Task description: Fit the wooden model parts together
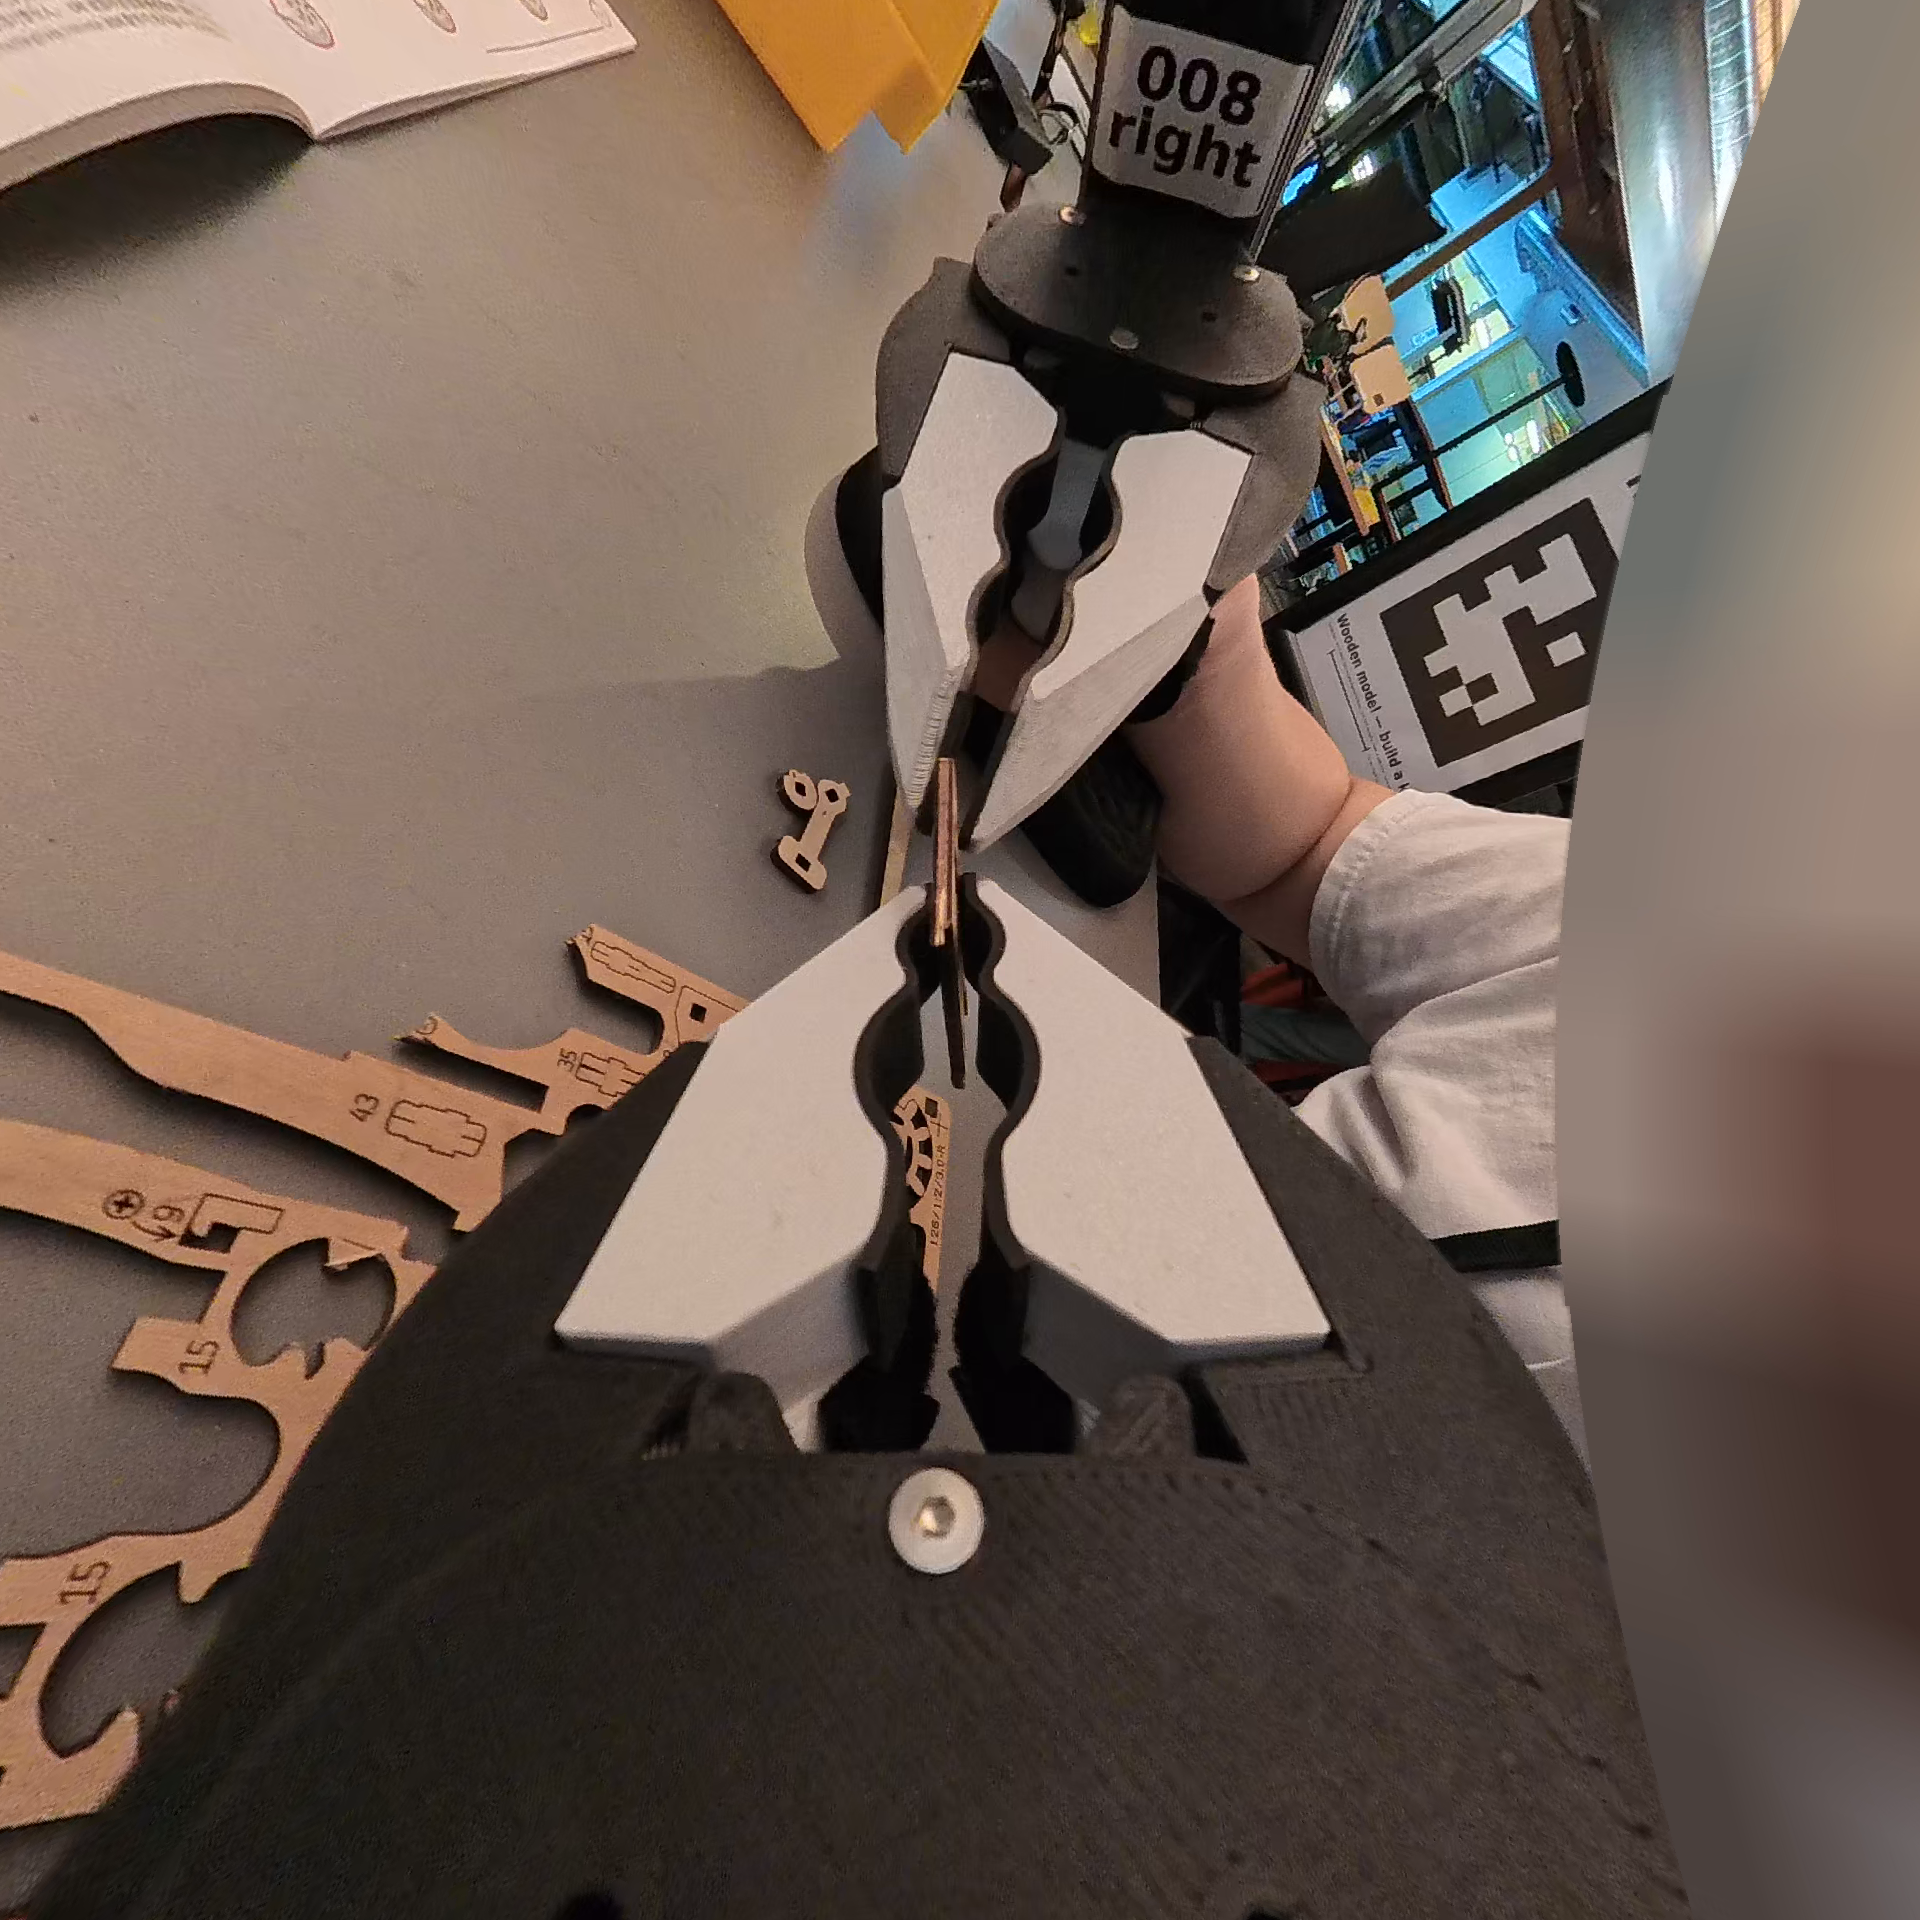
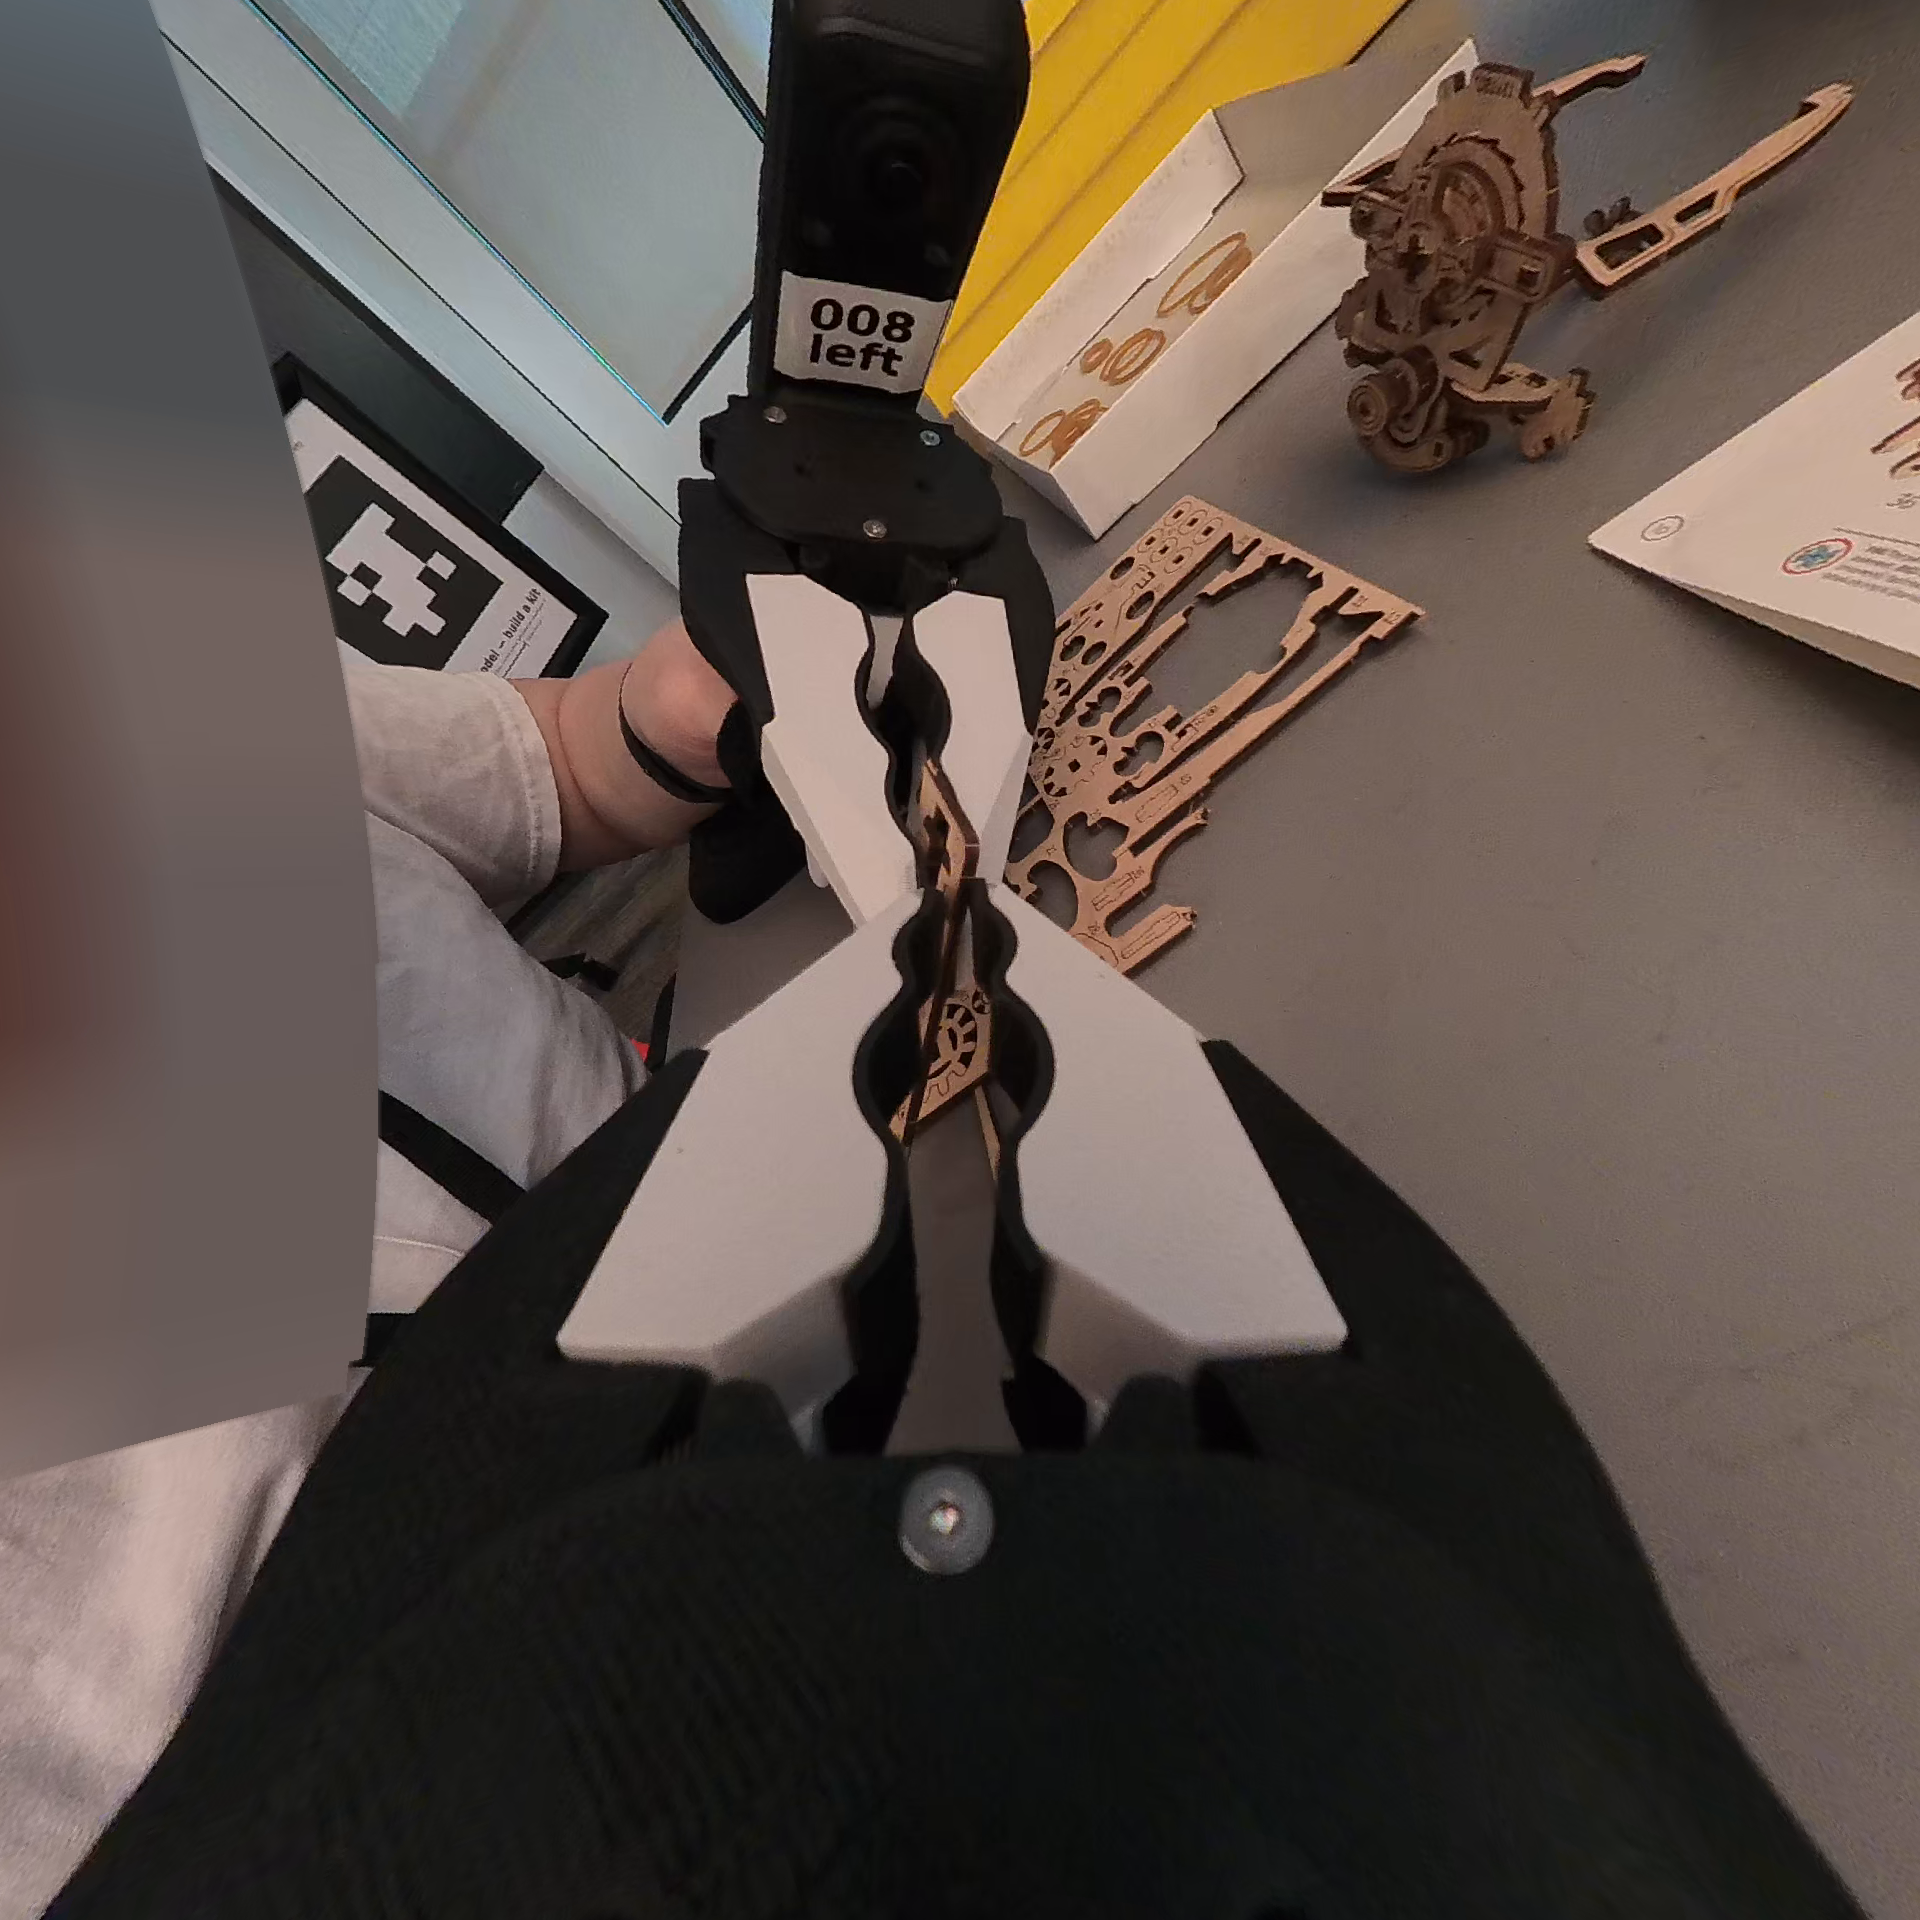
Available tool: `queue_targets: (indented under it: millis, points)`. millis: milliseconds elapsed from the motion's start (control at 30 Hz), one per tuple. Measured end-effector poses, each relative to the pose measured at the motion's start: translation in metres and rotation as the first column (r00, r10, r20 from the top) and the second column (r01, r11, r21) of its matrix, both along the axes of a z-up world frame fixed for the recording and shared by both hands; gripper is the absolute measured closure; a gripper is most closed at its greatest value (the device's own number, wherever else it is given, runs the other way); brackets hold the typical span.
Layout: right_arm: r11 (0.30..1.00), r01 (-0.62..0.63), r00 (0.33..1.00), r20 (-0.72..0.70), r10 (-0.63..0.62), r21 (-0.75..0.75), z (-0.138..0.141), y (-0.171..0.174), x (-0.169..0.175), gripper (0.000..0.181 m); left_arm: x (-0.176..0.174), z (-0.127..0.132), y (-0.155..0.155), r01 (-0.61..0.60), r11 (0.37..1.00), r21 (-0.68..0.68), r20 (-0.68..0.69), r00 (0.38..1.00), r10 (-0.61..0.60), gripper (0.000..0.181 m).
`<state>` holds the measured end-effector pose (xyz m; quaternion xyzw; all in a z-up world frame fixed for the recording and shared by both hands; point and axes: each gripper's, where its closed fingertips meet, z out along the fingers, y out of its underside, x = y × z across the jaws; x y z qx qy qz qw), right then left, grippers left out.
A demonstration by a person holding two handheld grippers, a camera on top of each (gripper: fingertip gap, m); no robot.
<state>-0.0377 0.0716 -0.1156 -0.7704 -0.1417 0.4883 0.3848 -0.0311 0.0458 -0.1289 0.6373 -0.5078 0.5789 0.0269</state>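
Mid-fit, not yet seated: left gripper (image 1: 945, 904) fingers pinched on one thin wooden part (image 1: 943, 862), right gripper (image 2: 951, 894) fingers clamped on a gear-cut piece (image 2: 951, 1029), edges meeting tip-to-tip above the worktop (image 2: 1558, 1039).

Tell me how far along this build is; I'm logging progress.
Done: a partly built wooden model stands on the table, and the punched sheet has many empty cutouts. In hand: the left gripper and right gripper meet tip to tip, jaws closed on a thin wooden piece. Left: a loose small part and parts still uncut in the sheet.
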Motion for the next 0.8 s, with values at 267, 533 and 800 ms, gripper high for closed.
queue_targets:
  millis: [267, 533, 800]
  points:
    - [0.998, -0.017, 0.998, 0.069, 0.013, 0.057, -0.001, -0.003, -0.002, 0.178, -0.002, 0.001, -0.003, 0.011, 1.0, -0.024, -0.004, 1.0, -0.011, 0.181]
    - [0.998, -0.025, 0.998, 0.064, 0.021, 0.062, -0.001, -0.004, -0.002, 0.178, -0.002, 0.002, -0.004, -0.007, 0.998, 0.063, 0.006, 1.0, 0.007, 0.181]
    - [0.998, -0.004, 0.988, 0.155, -0.004, 0.056, -0.013, -0.001, -0.003, 0.178, -0.002, -0.01, -0.001, -0.021, 0.996, 0.091, -0.037, 0.999, 0.024, 0.181]
